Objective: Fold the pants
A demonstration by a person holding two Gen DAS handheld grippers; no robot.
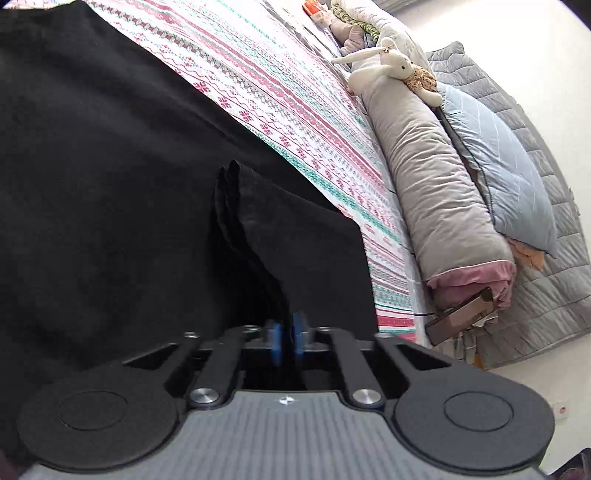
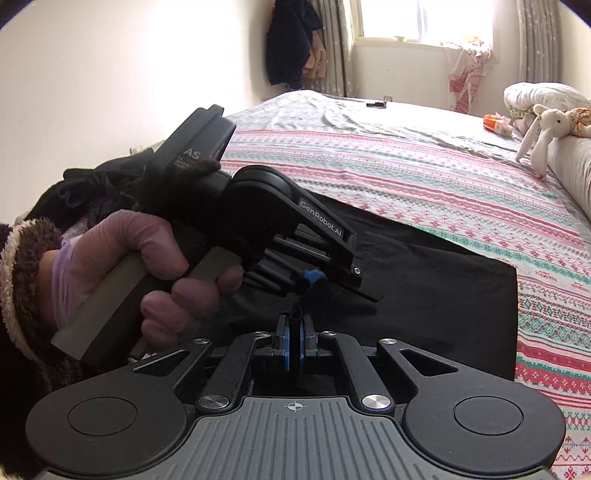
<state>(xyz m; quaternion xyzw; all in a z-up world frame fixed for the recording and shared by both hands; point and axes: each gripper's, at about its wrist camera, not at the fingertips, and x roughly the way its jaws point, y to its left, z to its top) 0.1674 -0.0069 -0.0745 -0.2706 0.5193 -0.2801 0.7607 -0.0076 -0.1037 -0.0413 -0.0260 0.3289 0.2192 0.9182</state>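
Black pants (image 1: 92, 166) lie spread across the striped patterned bedsheet (image 1: 280, 96). My left gripper (image 1: 286, 338) is shut on a raised fold of the pants, and the cloth stands up in pleats between the blue pads (image 1: 275, 339). In the right wrist view the pants (image 2: 443, 280) lie flat to the right. My right gripper (image 2: 294, 343) is shut on a pinch of the black cloth near its edge. Just above it is the left gripper (image 2: 317, 277), held by a hand in a purple glove (image 2: 122, 251) with a fuzzy sleeve cuff.
A long grey bolster (image 1: 436, 184) lies along the bed's far side, with a white plush rabbit (image 1: 384, 62) on it and a blue pillow (image 1: 498, 155) behind. A brown box (image 1: 461, 317) sits at the bolster's end. A window (image 2: 424, 18) and hanging clothes (image 2: 291, 44) are beyond the bed.
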